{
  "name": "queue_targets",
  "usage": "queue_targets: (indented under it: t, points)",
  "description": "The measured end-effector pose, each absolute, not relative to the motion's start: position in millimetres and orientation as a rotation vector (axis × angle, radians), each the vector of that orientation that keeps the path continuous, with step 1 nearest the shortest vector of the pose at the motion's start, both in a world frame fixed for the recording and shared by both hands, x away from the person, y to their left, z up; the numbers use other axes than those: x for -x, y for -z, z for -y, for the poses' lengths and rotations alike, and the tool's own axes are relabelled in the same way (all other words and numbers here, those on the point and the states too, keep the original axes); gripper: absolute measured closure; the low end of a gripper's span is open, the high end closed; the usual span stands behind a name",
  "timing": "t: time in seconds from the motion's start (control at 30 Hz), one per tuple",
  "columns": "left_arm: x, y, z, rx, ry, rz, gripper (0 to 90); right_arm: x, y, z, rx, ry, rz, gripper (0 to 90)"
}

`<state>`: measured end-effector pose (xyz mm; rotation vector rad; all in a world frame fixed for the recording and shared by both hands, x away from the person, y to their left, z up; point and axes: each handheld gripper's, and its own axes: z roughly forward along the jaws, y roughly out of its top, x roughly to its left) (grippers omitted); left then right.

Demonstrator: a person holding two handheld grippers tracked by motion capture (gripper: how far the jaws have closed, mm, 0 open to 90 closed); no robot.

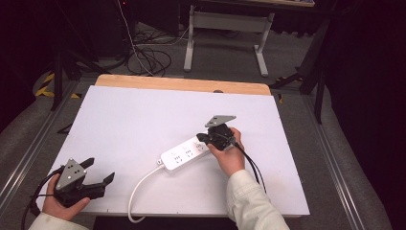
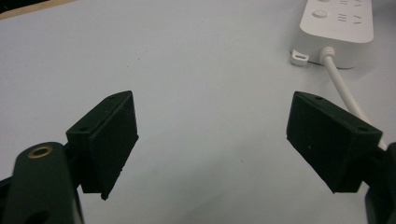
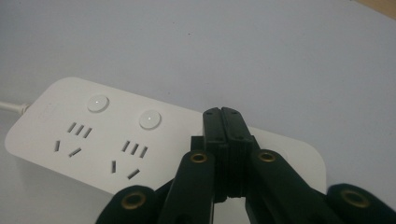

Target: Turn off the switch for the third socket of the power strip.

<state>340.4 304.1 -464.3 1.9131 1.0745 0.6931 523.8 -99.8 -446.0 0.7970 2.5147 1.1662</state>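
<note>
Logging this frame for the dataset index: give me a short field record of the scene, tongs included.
surface: white table top
object: white power strip, lying flat, cord trailing toward the near edge
switches: two round buttons showing beside the sockets
right tongs: jaws shut together, tips over the strip's far end
left tongs: jaws wide apart, nothing between them, off to the strip's left
</note>
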Motion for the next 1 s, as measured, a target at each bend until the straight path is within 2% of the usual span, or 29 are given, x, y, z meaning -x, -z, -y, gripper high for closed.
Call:
queue_targets:
  t: [1.0]
  points:
    - [-341,465,-304,-1.912,-0.69,-1.072,17.0,-527,461,87,-0.774,-1.154,-2.51,90.0]
